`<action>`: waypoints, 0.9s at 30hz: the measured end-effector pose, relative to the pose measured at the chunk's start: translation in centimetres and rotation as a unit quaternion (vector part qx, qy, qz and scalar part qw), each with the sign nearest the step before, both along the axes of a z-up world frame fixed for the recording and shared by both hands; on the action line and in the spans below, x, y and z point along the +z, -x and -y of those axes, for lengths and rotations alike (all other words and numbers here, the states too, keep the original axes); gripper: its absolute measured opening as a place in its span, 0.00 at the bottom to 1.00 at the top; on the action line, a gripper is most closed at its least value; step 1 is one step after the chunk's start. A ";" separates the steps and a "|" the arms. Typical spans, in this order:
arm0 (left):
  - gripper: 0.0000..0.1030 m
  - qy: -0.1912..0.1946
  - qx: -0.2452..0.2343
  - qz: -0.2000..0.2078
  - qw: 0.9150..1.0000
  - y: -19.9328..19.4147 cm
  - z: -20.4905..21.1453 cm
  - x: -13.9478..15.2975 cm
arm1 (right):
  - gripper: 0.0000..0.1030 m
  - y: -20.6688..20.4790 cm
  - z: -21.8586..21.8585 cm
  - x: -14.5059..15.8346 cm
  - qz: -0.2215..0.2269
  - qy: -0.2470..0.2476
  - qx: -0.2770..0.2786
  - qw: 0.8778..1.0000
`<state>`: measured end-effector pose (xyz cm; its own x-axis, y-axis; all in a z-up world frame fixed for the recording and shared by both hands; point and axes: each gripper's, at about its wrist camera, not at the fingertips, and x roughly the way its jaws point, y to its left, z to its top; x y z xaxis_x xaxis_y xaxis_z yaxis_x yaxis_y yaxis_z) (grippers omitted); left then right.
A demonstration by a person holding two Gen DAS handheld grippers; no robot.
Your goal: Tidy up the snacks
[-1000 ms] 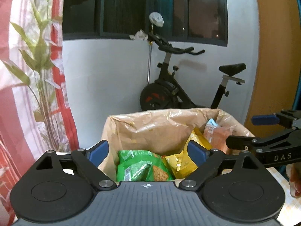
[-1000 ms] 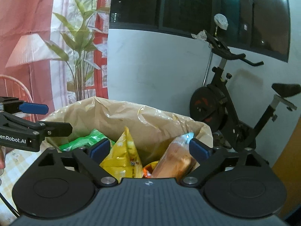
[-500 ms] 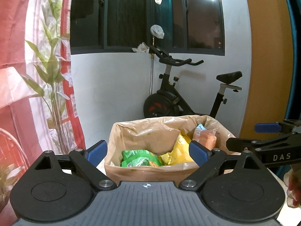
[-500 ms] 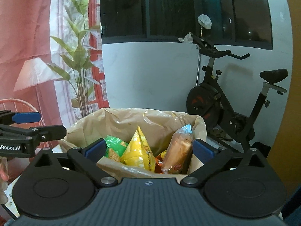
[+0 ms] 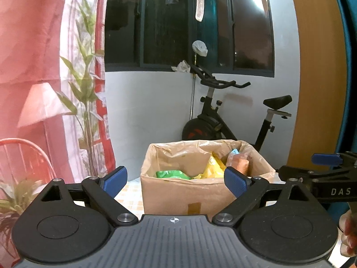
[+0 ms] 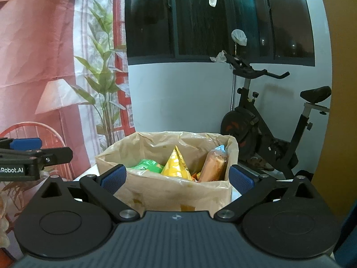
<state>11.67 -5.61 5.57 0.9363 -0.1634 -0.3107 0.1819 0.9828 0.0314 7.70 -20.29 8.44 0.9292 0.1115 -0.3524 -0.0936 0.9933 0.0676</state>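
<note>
- Cardboard box, lined with a plastic bag, stands on the table ahead of both grippers; inside it are a green packet, a yellow packet and a brown wrapped loaf.
- Left gripper: jaws wide, empty, short of the box.
- Right gripper: jaws wide, empty.
- Risk: loose liner could snag a finger; upright packets may tip or crush.

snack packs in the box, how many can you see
3 clearly: a green pack at the left, a yellow pack in the middle, and an orange-brown pack upright at the right of the cardboard box. More may be hidden below.
</note>
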 end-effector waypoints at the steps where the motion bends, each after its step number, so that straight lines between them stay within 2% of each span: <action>1: 0.92 -0.004 0.003 0.004 1.000 0.6 0.0 0.3 | 0.97 0.4 0.0 0.1 0.004 -0.001 0.000 1.000; 10: 0.92 -0.022 0.014 0.028 0.999 4.2 0.6 1.9 | 0.98 4.2 0.3 1.3 0.028 -0.032 -0.001 0.999; 27: 0.92 -0.018 0.035 0.042 0.998 5.5 0.4 2.6 | 0.99 6.4 -1.0 2.4 0.047 -0.018 0.008 0.999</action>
